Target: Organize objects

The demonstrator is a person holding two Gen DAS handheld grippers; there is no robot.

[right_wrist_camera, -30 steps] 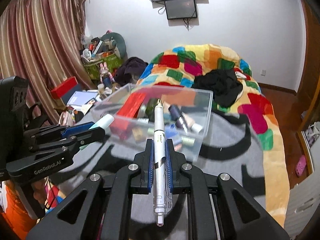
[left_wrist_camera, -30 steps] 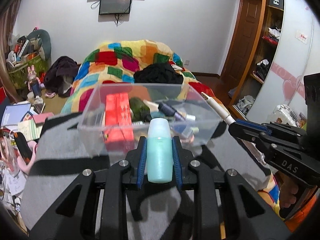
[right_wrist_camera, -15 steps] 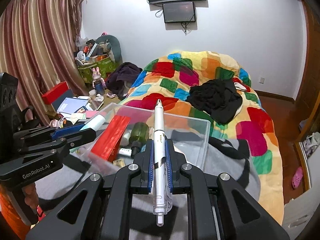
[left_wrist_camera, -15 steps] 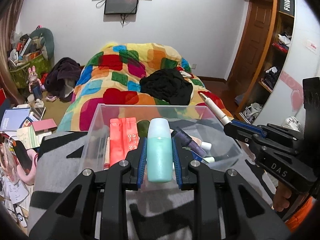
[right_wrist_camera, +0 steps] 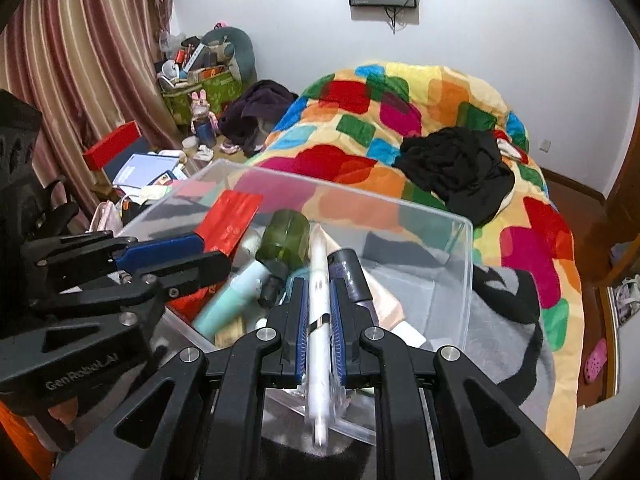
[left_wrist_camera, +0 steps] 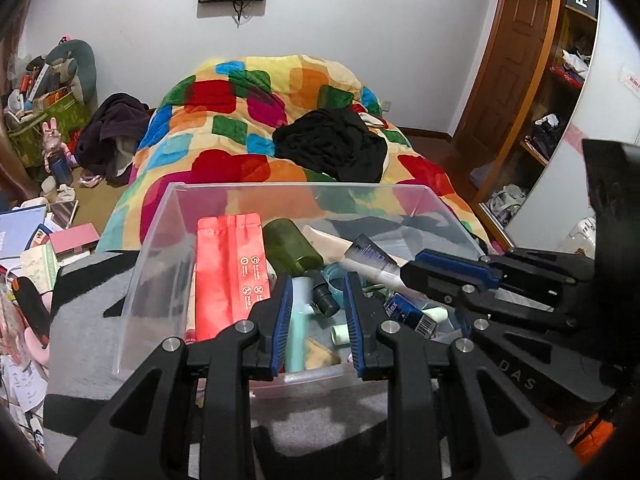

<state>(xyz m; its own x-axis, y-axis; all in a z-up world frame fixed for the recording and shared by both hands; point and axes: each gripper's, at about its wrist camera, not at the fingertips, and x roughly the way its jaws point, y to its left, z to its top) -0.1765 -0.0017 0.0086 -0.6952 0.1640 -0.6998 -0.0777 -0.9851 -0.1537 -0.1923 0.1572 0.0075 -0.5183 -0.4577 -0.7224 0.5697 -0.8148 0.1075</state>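
Nearest in the left wrist view, the left claw (left_wrist_camera: 316, 316) stands with its jaws apart, over the near edge of the clear plastic bin (left_wrist_camera: 160, 248). The teal bottle (left_wrist_camera: 298, 324) lies between the jaws but touches neither pad; it appears blurred, so it is judged to be released and dropping or just landed in the bin.

In the right wrist view, the right claw (right_wrist_camera: 319, 316) is clamped on the white pen (right_wrist_camera: 319, 308), which points forward over the near wall of the bin (right_wrist_camera: 466, 280). The pen is not yet deposited.

Further in, the bin already contains a red pouch (left_wrist_camera: 230, 276), a dark green bottle (left_wrist_camera: 292, 250), a dark tube (left_wrist_camera: 370, 254), a small blue box (left_wrist_camera: 410, 314) and other small items. The bin rests on a grey and black blanket (left_wrist_camera: 80, 320). Beyond it lies the bed with its multicoloured quilt (left_wrist_camera: 248, 120).

Status, as a judgement: most items are collected; the teal bottle is delivered. Remaining: lower the pen into the bin, open the right claw, withdraw both claws. Whether loose items remain outside the bin cannot be told.
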